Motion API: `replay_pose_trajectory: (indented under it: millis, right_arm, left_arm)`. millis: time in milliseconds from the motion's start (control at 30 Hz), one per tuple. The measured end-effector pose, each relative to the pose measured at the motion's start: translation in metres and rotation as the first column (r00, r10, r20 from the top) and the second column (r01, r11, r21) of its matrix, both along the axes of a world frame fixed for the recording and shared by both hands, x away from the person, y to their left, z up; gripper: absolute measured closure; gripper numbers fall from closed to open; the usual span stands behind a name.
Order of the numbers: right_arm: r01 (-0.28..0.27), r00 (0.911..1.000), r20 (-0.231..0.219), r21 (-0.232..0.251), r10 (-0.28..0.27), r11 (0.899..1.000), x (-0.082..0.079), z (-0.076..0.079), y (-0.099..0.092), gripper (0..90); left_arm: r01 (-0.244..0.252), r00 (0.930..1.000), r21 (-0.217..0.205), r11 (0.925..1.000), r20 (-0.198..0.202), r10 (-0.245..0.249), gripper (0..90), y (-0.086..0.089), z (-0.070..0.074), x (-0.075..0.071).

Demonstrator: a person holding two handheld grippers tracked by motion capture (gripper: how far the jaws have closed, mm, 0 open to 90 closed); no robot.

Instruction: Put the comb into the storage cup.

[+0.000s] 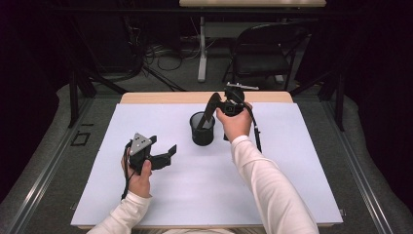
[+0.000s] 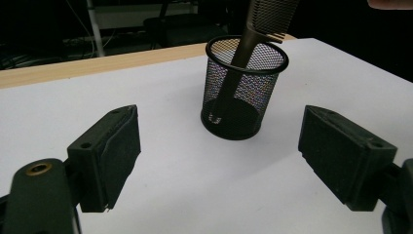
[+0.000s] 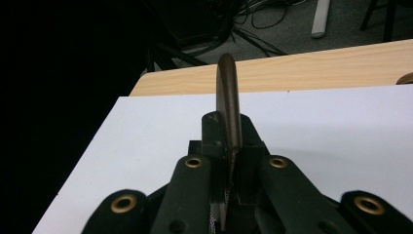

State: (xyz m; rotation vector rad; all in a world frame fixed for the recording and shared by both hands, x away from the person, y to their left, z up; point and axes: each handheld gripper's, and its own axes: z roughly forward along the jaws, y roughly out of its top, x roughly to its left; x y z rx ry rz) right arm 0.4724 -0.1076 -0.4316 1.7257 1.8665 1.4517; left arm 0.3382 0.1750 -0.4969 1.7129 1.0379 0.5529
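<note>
The right gripper was clamped tight on the toothed end of a dark comb, its jaws pressed flat against the comb's two faces, as the right gripper view showed with the comb standing out edge-on between them. Gripping it by that end left the narrow handle free to lead, and the handle already reached down inside the black mesh cup, seemingly to the bottom, while the comb leaned against the rim rather than standing straight. The cup stood on the white mat toward the far edge of the table, roughly midway between its left and right edges, so the right hand had to be raised above it to feed the comb in from the top. The left gripper was kept well apart, nearer the table's left edge, jaws wide and holding nothing, pointed toward the cup, probably so it stayed out of the way yet ready to steady the light cup.
</note>
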Motion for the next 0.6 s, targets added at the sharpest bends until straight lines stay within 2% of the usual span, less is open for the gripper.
replay_pose_trajectory:
  millis: [600]
  right_arm:
    - [0.004,1.0,-0.006,0.013,-0.004,1.0,-0.0001,-0.0018,-0.0038,86.4]
  left_arm:
    - [-0.001,1.0,0.004,1.0,-0.005,0.001,15.7,-0.0002,-0.0005,0.0001]
